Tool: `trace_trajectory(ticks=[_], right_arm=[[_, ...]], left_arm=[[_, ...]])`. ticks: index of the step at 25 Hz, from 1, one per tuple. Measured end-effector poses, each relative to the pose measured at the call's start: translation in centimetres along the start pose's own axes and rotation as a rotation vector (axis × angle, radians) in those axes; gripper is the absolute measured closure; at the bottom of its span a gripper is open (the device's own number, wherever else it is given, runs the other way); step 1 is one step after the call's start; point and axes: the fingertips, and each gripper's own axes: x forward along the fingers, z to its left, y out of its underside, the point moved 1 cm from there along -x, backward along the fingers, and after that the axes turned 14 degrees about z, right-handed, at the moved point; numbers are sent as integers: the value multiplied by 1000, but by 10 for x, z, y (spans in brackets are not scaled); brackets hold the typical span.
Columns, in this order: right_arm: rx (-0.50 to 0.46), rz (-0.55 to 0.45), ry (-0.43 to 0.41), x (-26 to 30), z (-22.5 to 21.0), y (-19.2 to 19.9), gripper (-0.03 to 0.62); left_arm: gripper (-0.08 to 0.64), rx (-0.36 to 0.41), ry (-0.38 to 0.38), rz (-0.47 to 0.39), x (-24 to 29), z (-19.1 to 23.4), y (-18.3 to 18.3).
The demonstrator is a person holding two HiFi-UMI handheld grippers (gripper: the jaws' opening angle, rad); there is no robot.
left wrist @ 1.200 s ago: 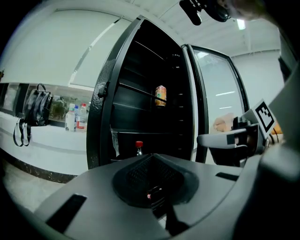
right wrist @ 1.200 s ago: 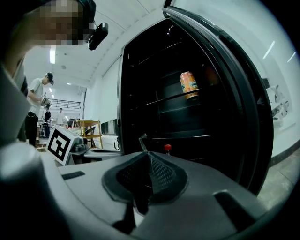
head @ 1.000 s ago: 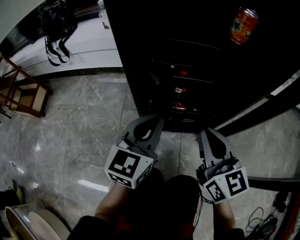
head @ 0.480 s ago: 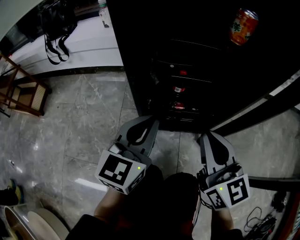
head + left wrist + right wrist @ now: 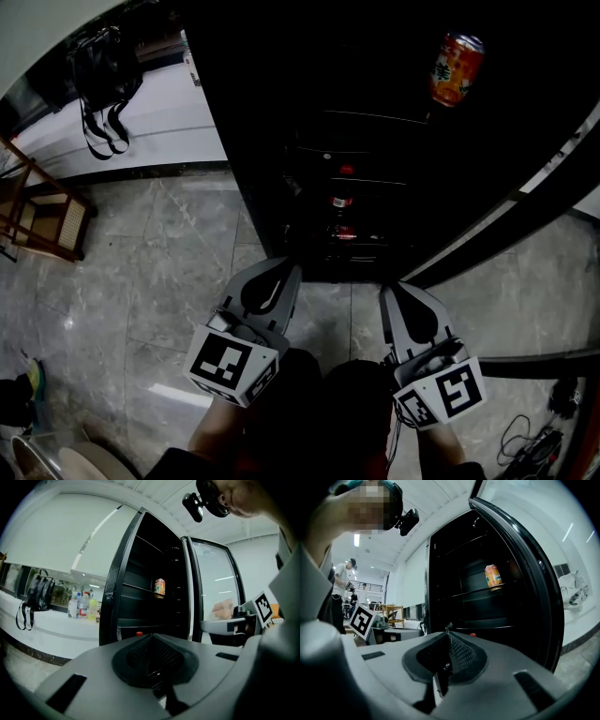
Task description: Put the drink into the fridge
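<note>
An orange drink can (image 5: 456, 68) stands upright on a shelf inside the open black fridge (image 5: 375, 141); it also shows as the can (image 5: 160, 587) in the left gripper view and the can (image 5: 492, 576) in the right gripper view. My left gripper (image 5: 283, 274) is shut and empty, held low in front of the fridge. My right gripper (image 5: 397, 292) is beside it, also shut with nothing between its jaws. Both are well short of the can and point toward the fridge's lower shelves, where red-capped bottles (image 5: 342, 200) stand.
The fridge door (image 5: 534, 573) stands open on the right. A white counter (image 5: 141, 112) with a black backpack (image 5: 98, 70) and several bottles (image 5: 82, 606) runs on the left. A wooden chair (image 5: 42, 202) stands on the marble floor. Cables (image 5: 525, 441) lie at lower right.
Both grippers have drawn back slightly from the fridge, and the head view has shifted, so the can and fridge appear further left. The jaws stayed shut.
</note>
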Motion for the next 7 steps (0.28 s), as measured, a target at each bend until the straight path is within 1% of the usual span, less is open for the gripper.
trace_trajectory(ticks=[7], right_arm=[[35, 19, -5, -4, 7, 10, 574]], left_arm=[[549, -13, 4, 34, -7, -4, 13]])
